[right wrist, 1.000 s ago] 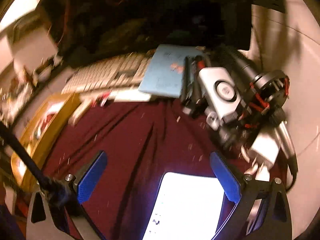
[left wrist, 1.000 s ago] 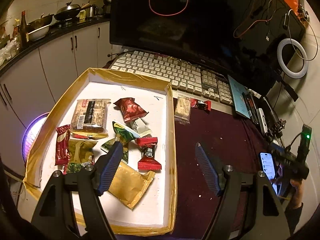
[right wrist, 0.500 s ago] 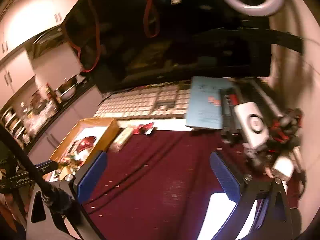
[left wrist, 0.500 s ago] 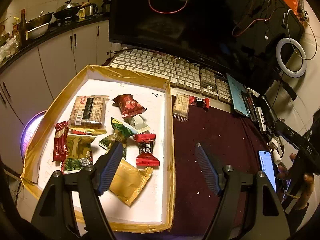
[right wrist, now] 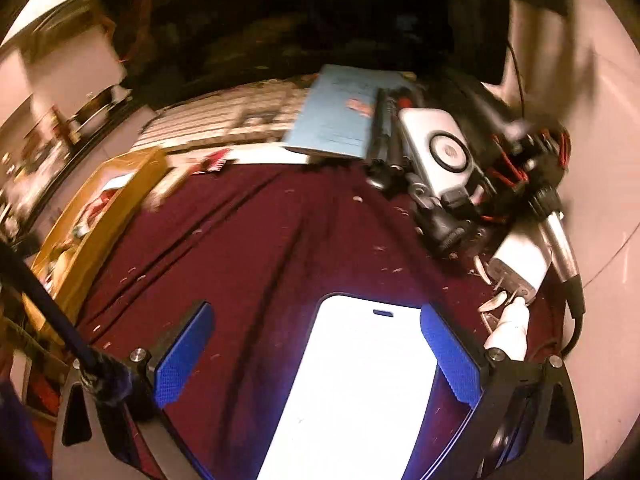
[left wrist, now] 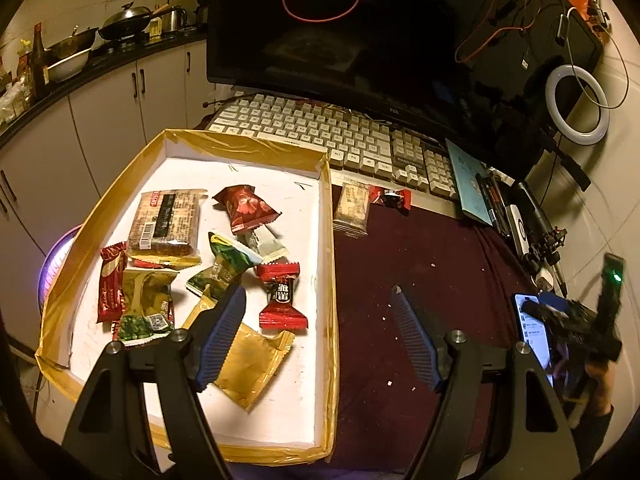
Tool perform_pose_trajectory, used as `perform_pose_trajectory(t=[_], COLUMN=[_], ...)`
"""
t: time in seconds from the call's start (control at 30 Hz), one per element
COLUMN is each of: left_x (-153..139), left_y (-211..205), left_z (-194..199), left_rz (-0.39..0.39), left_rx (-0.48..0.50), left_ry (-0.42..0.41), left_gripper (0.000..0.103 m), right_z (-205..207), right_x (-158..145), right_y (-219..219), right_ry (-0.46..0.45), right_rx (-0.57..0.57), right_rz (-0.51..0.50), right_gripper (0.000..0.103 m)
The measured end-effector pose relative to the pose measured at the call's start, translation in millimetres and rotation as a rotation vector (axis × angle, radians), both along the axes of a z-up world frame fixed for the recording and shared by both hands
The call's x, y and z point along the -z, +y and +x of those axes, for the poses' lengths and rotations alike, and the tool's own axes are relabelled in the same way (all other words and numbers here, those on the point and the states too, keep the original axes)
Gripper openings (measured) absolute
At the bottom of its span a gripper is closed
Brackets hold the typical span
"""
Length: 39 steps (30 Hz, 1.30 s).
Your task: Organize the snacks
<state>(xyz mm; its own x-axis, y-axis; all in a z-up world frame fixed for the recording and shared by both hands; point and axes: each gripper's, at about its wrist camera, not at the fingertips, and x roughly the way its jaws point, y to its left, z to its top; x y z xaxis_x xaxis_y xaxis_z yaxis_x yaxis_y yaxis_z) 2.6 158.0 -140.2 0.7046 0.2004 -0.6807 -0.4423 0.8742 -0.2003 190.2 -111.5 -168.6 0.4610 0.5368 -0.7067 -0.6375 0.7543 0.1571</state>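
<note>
Crinkly red, green and gold snack packets (left wrist: pixel 224 268) fill the tray (left wrist: pixel 326 280); left claw (left wrist: pixel 318 312) and right claw (right wrist: pixel 316 344) both gape apart, empty.

— How are your two grippers set?

— Your left gripper (left wrist: pixel 318 322) points down at a slant, its two ribbed blue fingers (left wrist: pixel 222 332) spread wide with nothing between them.

— And the right one?

— Your right gripper (right wrist: pixel 316 350) also tips downward, its blue pads (right wrist: pixel 182 354) standing well apart and gripping nothing. From the left wrist camera, your right hand (left wrist: pixel 600 380) shows at the far right edge, wrapped around that gripper's handle.
</note>
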Motion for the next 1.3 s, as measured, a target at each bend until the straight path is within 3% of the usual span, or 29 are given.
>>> perform_pose_trajectory(t=[0.13,0.27,0.4,0.53,0.6,0.73,0.83,0.93,1.03,1.2,1.3], left_x=[0,0,1,-2,-1,4,2,0,0,3,2], left_y=[1,2,3,2,3,0,-7,-7,-6,-2,-2], left_z=[0,-3,-3,-6,-5,-1,0,0,-1,-3,-3], left_rz=[0.0,-0.005,-0.009,0.007,0.002,-0.016,-0.003,0.001,-0.003,-0.007,-0.012], left_rx=[-0.002,-0.009,-0.012,-0.009,-0.01,-0.002,0.02,0.017,0.01,-0.002,-0.003], left_ry=[0.001,-0.009,-0.005,-0.005,-0.002,0.002,0.004,-0.004,-0.005,0.001,-0.005], left_gripper=[0.075,0.075,0.075,0.075,0.075,0.075,0.075,0.075,0.075,0.075,0.075], right_z=[-13,-6,-14,-15,-4,12,16,15,13,20,19], right_x=[-40,-53,-54,-50,-36,-34,-22,-1,0,-23,-16], right_y=[-5,-2,22,25,8,-34,-32,-10,4,1,1], right_ry=[-0.116,-0.088,-0.066,-0.198,-0.166,-0.075,-0.07,-0.028,-0.046,-0.081,-0.061], right_rx=[-0.02,0.021,-0.024,0.006,0.051,0.133,0.136,0.052,-0.001,0.0,-0.008], right_rz=[0.153,0.309,0.483,0.23,0.137,0.229,0.135,0.071,0.031,0.105,0.105], right_gripper=[0.102,0.102,0.102,0.102,0.102,0.102,0.102,0.102,0.102,0.102,0.102])
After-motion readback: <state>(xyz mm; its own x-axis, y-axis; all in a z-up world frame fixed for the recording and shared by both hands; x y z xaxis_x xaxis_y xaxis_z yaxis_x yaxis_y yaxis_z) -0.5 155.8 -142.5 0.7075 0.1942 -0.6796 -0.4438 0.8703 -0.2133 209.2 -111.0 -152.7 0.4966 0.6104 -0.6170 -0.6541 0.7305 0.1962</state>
